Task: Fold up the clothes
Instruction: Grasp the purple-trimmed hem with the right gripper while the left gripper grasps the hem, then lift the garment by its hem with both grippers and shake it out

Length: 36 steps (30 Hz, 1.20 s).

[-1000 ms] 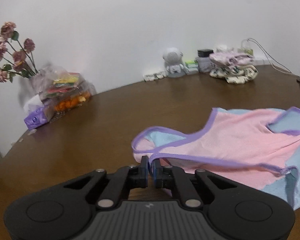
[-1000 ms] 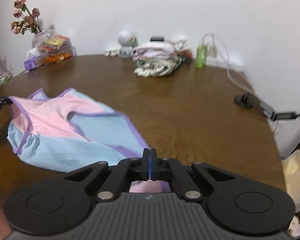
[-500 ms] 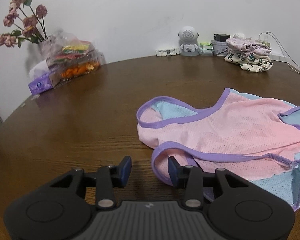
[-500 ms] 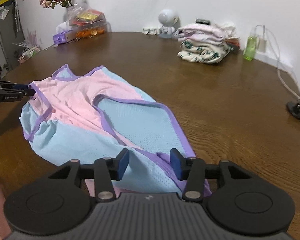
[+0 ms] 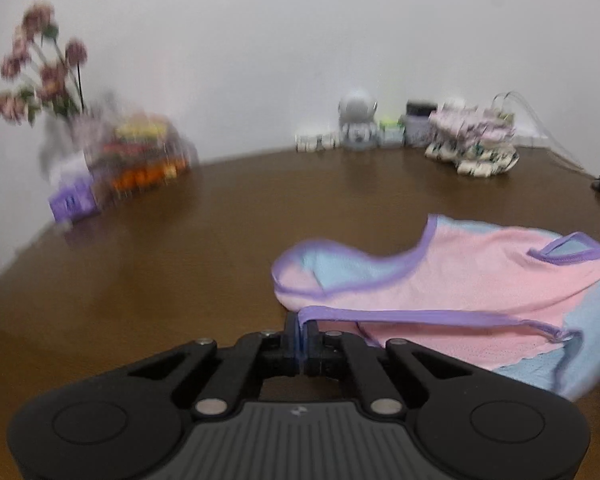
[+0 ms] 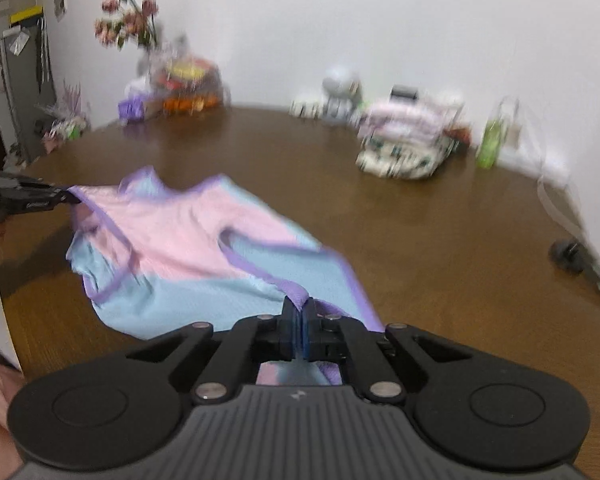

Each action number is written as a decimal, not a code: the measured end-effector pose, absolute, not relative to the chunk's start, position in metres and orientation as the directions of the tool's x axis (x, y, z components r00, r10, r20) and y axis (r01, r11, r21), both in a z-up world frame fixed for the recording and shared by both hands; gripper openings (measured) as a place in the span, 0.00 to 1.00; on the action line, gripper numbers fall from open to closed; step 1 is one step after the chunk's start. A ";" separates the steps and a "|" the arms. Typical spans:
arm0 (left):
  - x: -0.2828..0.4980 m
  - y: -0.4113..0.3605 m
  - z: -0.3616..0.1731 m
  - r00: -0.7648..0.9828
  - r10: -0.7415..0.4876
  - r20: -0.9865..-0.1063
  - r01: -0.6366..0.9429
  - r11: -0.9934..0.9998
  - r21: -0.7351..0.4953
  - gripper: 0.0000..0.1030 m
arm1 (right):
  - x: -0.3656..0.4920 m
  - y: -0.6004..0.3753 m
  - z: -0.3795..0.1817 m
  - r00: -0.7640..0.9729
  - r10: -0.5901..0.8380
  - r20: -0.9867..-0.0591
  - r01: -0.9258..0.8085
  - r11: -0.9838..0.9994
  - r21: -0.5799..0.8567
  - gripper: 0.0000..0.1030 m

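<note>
A pink and light-blue sleeveless top (image 5: 452,280) with purple trim lies spread on the brown wooden table (image 5: 220,240). My left gripper (image 5: 300,330) is shut on the purple trim at the top's near left corner. In the right wrist view the same top (image 6: 188,236) stretches from left to centre, its edges slightly raised. My right gripper (image 6: 300,312) is shut on a bunched bit of purple trim at the near edge. The left gripper (image 6: 66,197) shows at the far left, pinching the other corner.
A stack of folded clothes (image 6: 408,140) sits at the back of the table, beside a white round figure (image 5: 358,122) and a green bottle (image 6: 492,142). Flowers (image 5: 40,68) and a bag of snacks (image 5: 140,152) stand back left. A black cable mount (image 6: 568,256) lies at right.
Half a second ago both grippers stood open around the purple trim; now both have shut on it and lifted the edges a little. Both views are blurred by motion.
</note>
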<state>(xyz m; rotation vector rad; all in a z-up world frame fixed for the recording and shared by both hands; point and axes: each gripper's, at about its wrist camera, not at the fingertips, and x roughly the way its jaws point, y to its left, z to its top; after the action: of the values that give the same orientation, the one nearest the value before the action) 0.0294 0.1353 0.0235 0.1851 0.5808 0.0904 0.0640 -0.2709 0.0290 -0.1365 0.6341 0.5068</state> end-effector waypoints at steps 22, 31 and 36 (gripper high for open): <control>0.166 0.101 0.218 0.955 0.266 -0.131 -0.135 0.784 0.606 0.01 | 0.187 -0.249 0.223 0.909 0.276 -0.313 -0.347 0.917 -0.199 0.02; 0.114 0.114 0.054 0.819 0.240 -0.522 0.171 0.766 0.620 0.01 | 0.161 -0.259 0.052 0.665 0.378 -0.645 -0.489 0.872 0.007 0.02; 0.095 0.128 -0.009 0.739 0.219 -0.637 0.215 0.819 0.531 0.01 | 0.129 -0.258 -0.010 0.574 0.407 -0.711 -0.491 0.865 0.098 0.02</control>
<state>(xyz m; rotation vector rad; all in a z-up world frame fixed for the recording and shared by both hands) 0.0946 0.1280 -0.0092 0.6255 0.7522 0.0025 0.1285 -0.2584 -0.0099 -0.1143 0.8024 0.5275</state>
